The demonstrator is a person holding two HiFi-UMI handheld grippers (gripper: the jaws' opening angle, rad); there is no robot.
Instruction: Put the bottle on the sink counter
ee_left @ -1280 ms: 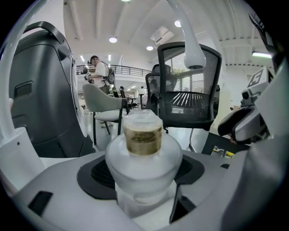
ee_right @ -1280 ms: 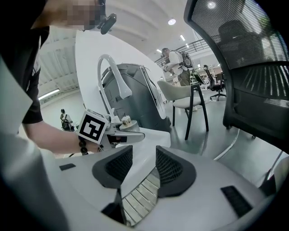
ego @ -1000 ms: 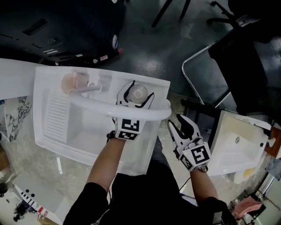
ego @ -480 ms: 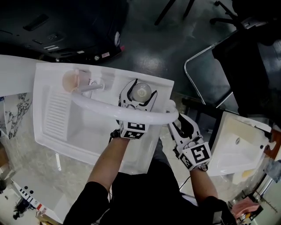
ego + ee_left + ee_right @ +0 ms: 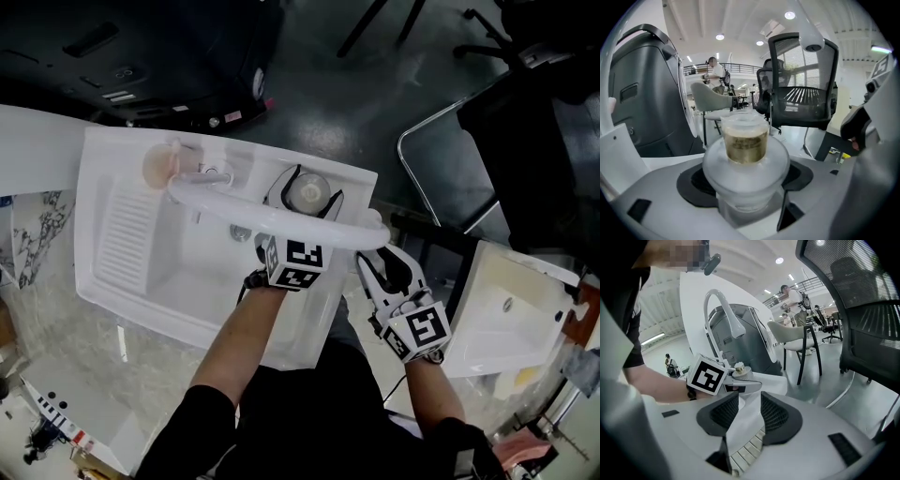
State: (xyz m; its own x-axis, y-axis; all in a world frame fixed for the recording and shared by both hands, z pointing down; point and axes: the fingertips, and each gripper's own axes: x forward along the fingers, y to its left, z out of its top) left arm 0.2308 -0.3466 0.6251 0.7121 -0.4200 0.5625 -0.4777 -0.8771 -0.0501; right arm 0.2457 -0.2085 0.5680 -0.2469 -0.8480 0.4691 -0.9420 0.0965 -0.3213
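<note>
The bottle (image 5: pixel 307 190), clear and frosted with a wide body and a brownish neck under a clear cap, is upright over the back right corner of the white sink counter (image 5: pixel 354 184). My left gripper (image 5: pixel 307 178) reaches under the faucet spout and has its black fingers on either side of the bottle. In the left gripper view the bottle (image 5: pixel 745 154) fills the space between the pads of that gripper (image 5: pixel 745 185), whose jaws are starting to open. My right gripper (image 5: pixel 382 263) hangs off the sink's right edge, open, with nothing between its pads (image 5: pixel 776 414).
A long white curved faucet spout (image 5: pixel 272 217) arches across the sink basin (image 5: pixel 187 262), just above my left gripper. A pinkish round thing (image 5: pixel 157 164) sits at the counter's back left. A second white sink (image 5: pixel 506 319) stands to the right, and a dark office chair (image 5: pixel 525 112) beyond.
My left gripper and the bottle have shifted a little to the right and farther back along the counter. The right gripper has hardly moved.
</note>
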